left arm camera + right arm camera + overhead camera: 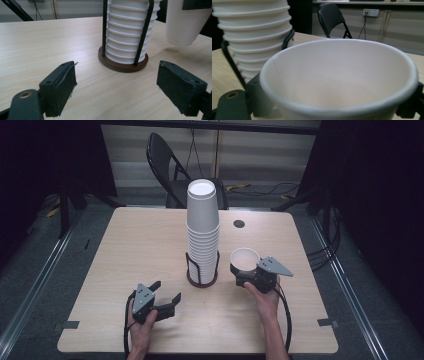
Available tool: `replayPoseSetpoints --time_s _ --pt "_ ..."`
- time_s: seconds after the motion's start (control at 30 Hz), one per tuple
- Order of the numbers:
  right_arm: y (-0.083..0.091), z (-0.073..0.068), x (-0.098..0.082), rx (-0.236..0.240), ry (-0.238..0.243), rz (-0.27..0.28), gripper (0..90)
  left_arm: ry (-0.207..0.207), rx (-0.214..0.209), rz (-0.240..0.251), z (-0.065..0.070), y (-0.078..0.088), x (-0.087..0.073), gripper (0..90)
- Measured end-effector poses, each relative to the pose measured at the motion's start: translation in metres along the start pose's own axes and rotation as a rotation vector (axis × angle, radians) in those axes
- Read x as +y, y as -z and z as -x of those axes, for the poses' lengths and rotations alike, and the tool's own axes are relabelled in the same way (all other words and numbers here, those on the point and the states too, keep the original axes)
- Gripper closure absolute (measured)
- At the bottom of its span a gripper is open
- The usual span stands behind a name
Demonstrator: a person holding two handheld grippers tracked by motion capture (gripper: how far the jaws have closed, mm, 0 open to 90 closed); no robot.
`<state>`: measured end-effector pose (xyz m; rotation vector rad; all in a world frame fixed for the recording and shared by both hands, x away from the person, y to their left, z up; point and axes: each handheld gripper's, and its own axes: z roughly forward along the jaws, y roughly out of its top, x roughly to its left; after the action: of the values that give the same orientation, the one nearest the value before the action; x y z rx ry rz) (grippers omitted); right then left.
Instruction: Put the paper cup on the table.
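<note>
A tall stack of white paper cups (pixel 202 227) stands in a black wire cup holder (pixel 202 270) with a round dark brown base at the middle of a light wood tabletop (pixel 125 250), seen from the high view. To the right of the cup holder, the right hand-held gripper (pixel 245 270) grips a single white paper cup (pixel 244 259), upright with its mouth open to the ceiling, its jaws closed against the cup's sides. The person's right hand (pixel 265 297) holds that gripper from the near side of the holder.

In the left gripper view the single cup's base appears clear of the tabletop, with a shadow beneath it, just right of the stack.

In front of the cup holder and to its left, the left hand-held gripper (pixel 166 292) sits low over the tabletop with its jaws spread wide and nothing between them, held by the person's left hand (pixel 142 325). Its own camera shows the two black padded jaws well apart, the holder's base beyond them.

Beyond the cup holder, at the far side of the tabletop, a black folding chair (pixel 167 167) stands on the floor. A small dark round grommet (pixel 239 224) is set in the tabletop behind and to the right of the holder. Black cables (pixel 325 245) hang down off to the holder's far right, past the tabletop's edge.
</note>
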<state>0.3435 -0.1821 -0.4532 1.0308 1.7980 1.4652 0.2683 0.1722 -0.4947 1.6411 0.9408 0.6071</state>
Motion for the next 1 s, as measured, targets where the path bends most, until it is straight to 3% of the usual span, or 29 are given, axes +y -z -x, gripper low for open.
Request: replayPoseSetpoints --time_s 0.07,0.23,0.4,0.6,0.7,1.0 --pt "-0.003 0.004 0.002 -0.013 -0.002 0.01 11.7 -0.013 -0.012 0.017 0.001 0.001 -0.001 15.9" --pt "-0.012 0.015 0.008 -0.027 -0.021 0.018 11.6 -0.02 0.006 0.029 0.003 0.002 -0.001 15.7" --pt "-0.027 0.022 0.008 -0.037 -0.046 0.011 11.5 -0.072 -0.011 0.031 0.005 0.003 -0.001 15.7" --pt "-0.048 0.027 0.003 -0.02 -0.071 -0.016 11.5 -0.023 0.005 0.052 0.004 0.004 -0.003 15.7" --pt "-0.057 0.028 0.001 -0.016 -0.072 -0.025 11.5 -0.043 0.012 0.046 0.005 0.004 -0.002 15.7" --pt "-0.069 0.032 -0.004 -0.014 -0.081 -0.034 11.3 -0.032 0.011 0.07 0.005 0.006 -0.003 15.6"
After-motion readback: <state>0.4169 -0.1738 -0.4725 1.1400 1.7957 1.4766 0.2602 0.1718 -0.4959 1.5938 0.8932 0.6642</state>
